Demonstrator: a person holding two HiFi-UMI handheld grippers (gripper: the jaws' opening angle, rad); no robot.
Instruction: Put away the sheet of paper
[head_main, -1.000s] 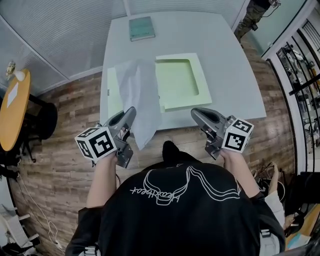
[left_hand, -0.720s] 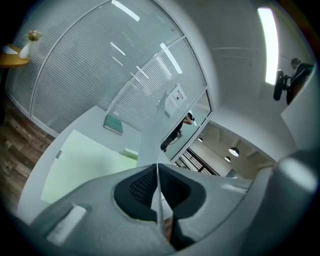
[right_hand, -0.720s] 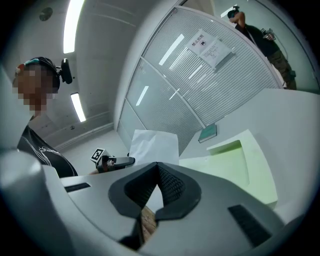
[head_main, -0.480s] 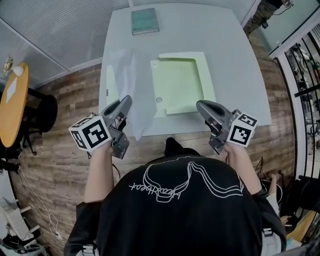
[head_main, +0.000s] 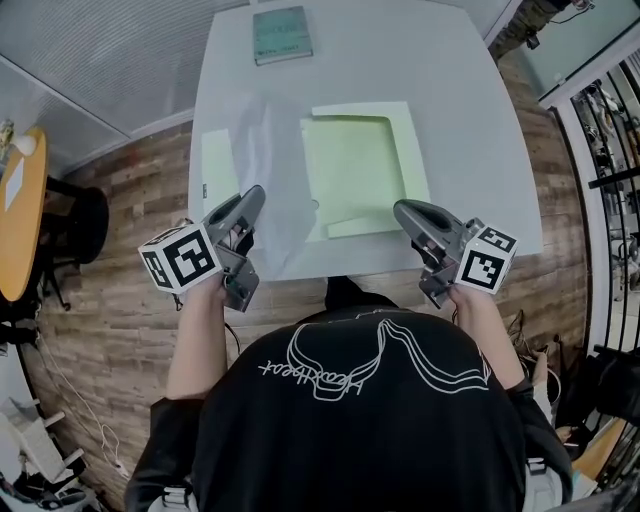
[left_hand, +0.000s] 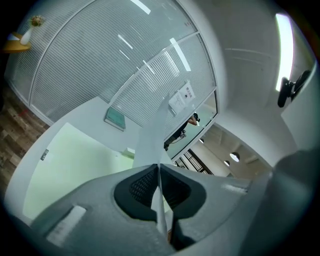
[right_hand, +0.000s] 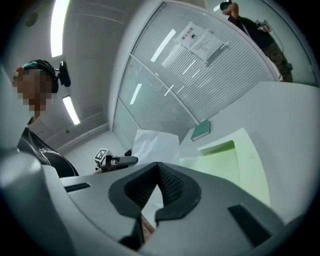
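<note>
A white sheet of paper (head_main: 266, 165) stands on edge over the left part of the white table (head_main: 470, 120). My left gripper (head_main: 250, 197) is shut on its near edge; the left gripper view has the sheet (left_hand: 155, 131) running up from between the closed pads of that gripper (left_hand: 158, 169). A shallow pale green tray (head_main: 412, 150) lies at the table's middle, just right of the sheet. A second flat green piece (head_main: 215, 165) sits left of the sheet. My right gripper (head_main: 401, 208) hovers at the near table edge beside the tray, shut and holding nothing (right_hand: 157, 168).
A teal book (head_main: 281, 34) lies at the table's far edge. A round orange table (head_main: 20, 215) stands on the wooden floor to the left, shelving (head_main: 610, 150) to the right. A glass wall runs behind the table, and a person (right_hand: 255, 30) stands beyond it.
The sheet hung past the table's near edge before; it now stands further in over the tabletop, carried by the left gripper. The right gripper has barely shifted.
</note>
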